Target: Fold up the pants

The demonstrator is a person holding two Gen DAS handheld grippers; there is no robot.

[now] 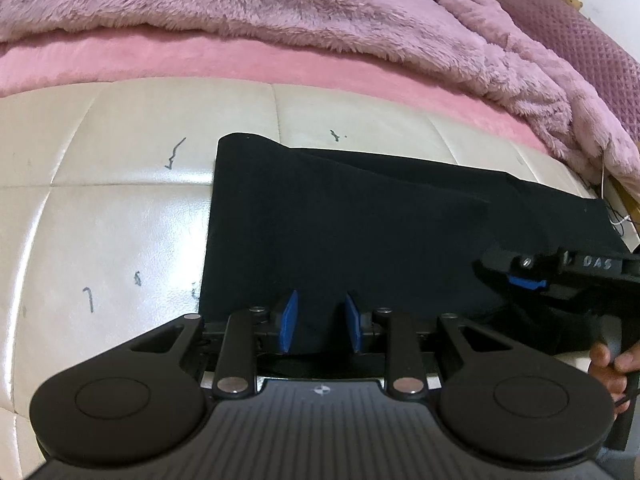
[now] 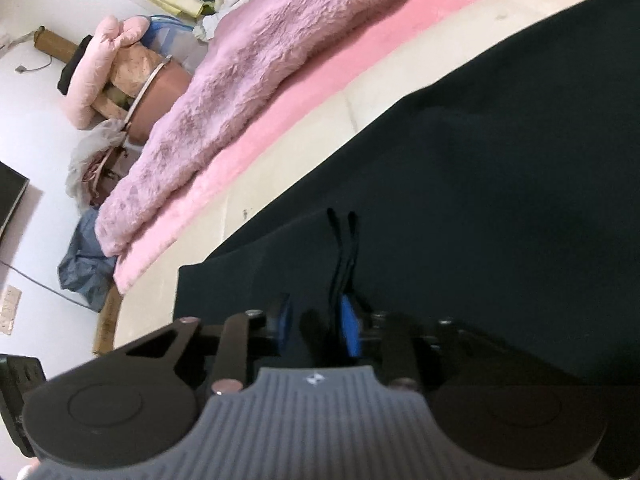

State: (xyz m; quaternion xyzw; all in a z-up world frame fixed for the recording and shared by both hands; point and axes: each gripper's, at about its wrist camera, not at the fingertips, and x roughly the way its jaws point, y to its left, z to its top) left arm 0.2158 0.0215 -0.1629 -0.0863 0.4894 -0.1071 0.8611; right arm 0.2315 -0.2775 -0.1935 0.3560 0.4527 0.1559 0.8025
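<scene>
Black pants (image 1: 360, 220) lie flat across a cream padded surface (image 1: 120, 220), with one end squared off at the left. My left gripper (image 1: 321, 322) sits at their near edge. Black cloth fills the gap between its blue pads (image 1: 290, 320), so it is shut on the pants. A hand (image 1: 608, 364) holds my right gripper (image 1: 524, 280) low over the pants further right. In the right wrist view, a bunch of the pants (image 2: 480, 200) with two black drawstrings (image 2: 344, 240) stands between the pads of the right gripper (image 2: 316, 320), which is shut on it.
A fluffy pink blanket (image 1: 240, 12) and a pink sheet (image 1: 200, 60) border the far side of the cream surface. Past its end, a pink pillow (image 2: 100, 60), a brown tub (image 2: 160, 92), blue cloth (image 2: 84, 264) and a dark screen (image 2: 10, 196) stand by the wall.
</scene>
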